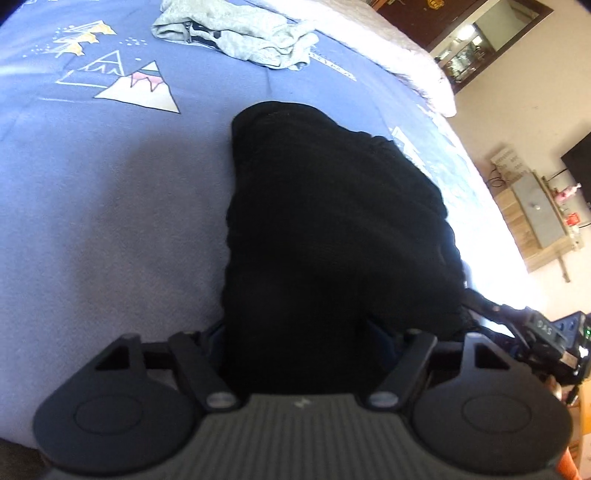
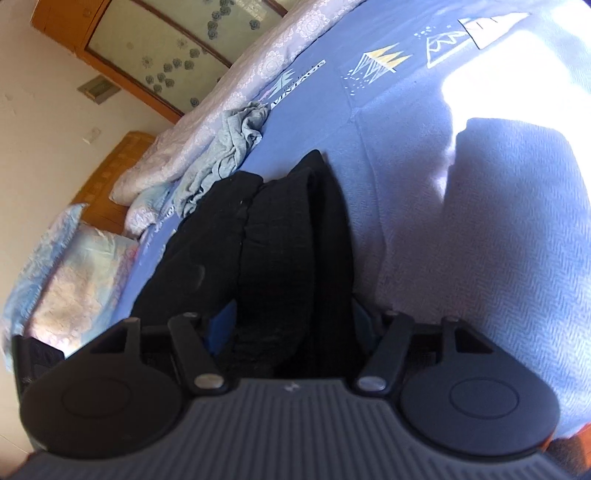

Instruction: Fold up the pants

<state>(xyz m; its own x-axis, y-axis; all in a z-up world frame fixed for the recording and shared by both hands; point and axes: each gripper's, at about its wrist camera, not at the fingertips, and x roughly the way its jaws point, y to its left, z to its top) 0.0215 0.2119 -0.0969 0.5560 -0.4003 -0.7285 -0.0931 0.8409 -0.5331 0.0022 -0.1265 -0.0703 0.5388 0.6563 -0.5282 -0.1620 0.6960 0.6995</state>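
The black pants point(image 1: 332, 221) lie bunched lengthwise on a blue blanket point(image 1: 110, 221) that covers a bed. In the left wrist view their near end fills the gap of my left gripper point(image 1: 299, 332); the cloth hides the fingertips and only slivers of the blue pads point(image 1: 218, 332) show at its sides. In the right wrist view the pants point(image 2: 288, 240) run as thick folded layers into my right gripper point(image 2: 295, 325), packed between its blue pads point(image 2: 221, 325). Both grippers look shut on the bundle, with the jaws held wide by the cloth.
A crumpled grey garment point(image 1: 240, 33) point(image 2: 221, 155) lies on the blanket beyond the pants. A pale floral quilt point(image 2: 258, 74) is heaped along the far edge, with a pillow point(image 2: 74, 277) to the left. A wooden cabinet point(image 1: 535, 221) stands past the bed's right edge.
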